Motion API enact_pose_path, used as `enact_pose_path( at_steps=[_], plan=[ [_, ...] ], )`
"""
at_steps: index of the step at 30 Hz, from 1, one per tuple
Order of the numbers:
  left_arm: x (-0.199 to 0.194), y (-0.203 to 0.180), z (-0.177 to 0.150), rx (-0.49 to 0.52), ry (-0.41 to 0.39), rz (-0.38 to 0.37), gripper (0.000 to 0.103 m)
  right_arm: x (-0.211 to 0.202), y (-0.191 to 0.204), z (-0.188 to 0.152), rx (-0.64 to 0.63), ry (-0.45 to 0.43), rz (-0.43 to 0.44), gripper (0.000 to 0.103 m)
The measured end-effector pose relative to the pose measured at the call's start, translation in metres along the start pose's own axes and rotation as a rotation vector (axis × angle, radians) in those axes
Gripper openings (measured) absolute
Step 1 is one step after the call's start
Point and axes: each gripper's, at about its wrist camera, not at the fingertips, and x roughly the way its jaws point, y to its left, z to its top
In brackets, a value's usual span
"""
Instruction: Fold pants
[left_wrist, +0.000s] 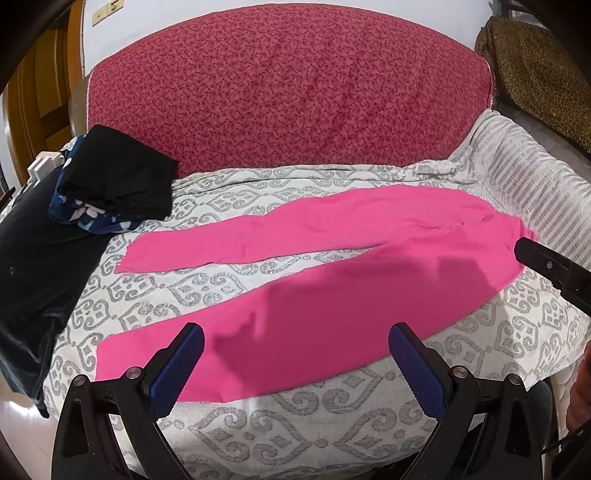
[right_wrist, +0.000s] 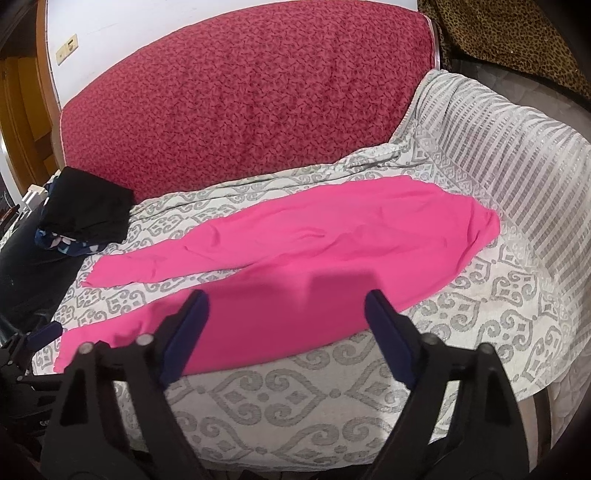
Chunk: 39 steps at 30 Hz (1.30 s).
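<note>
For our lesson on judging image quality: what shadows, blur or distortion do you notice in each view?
Left wrist view: sharp, with a dark shadow on the pants and fisheye bending of the sofa back. Right wrist view: the same shadow, and blurred fingers.

- The near strip of the patterned bedspread (left_wrist: 332, 424), in front of the pink pants (left_wrist: 332, 295), lies bare; both tools hang over it with their jaws spread wide.
- Between the two pant legs a narrow wedge of bare bedspread opens toward the left.
- At the far left a stack of folded clothes (left_wrist: 114, 188), black on top of a floral piece, sits near the far leg's hem, apart from it.
- A dark garment (left_wrist: 33, 277) drapes over the left edge.
- The red headboard (left_wrist: 288, 96) walls off the far side.
- The striped right part (right_wrist: 517, 155) lies bare.
</note>
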Motion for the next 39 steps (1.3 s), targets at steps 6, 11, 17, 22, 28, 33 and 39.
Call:
enact_pose_path(
  at_steps=[6, 11, 17, 22, 28, 33, 39],
  plan=[
    [0.002, -0.001, -0.002, 0.014, 0.001, -0.007, 0.102, 0.003, 0.001, -0.003, -0.005, 0.009, 0.006, 0.081],
    [0.007, -0.002, 0.000, 0.051, -0.016, -0.016, 0.102, 0.011, -0.002, -0.006, 0.007, 0.028, -0.015, 0.081],
    [0.030, -0.006, 0.007, 0.068, -0.007, -0.039, 0.102, 0.030, -0.008, -0.003, 0.050, 0.031, -0.033, 0.081],
    [0.054, -0.009, 0.023, 0.086, 0.010, -0.064, 0.102, 0.057, -0.009, 0.012, 0.031, 0.036, -0.049, 0.081],
    [0.053, -0.012, 0.043, 0.042, 0.031, -0.073, 0.102, 0.072, -0.002, 0.036, 0.000, 0.081, -0.050, 0.075],
    [0.030, -0.017, 0.023, -0.003, -0.056, -0.055, 0.102, 0.048, 0.002, 0.030, -0.070, 0.023, -0.027, 0.075],
    [-0.009, -0.028, 0.007, 0.019, -0.030, -0.051, 0.101, 0.011, -0.011, 0.010, -0.027, 0.034, 0.029, 0.075]
  ],
)
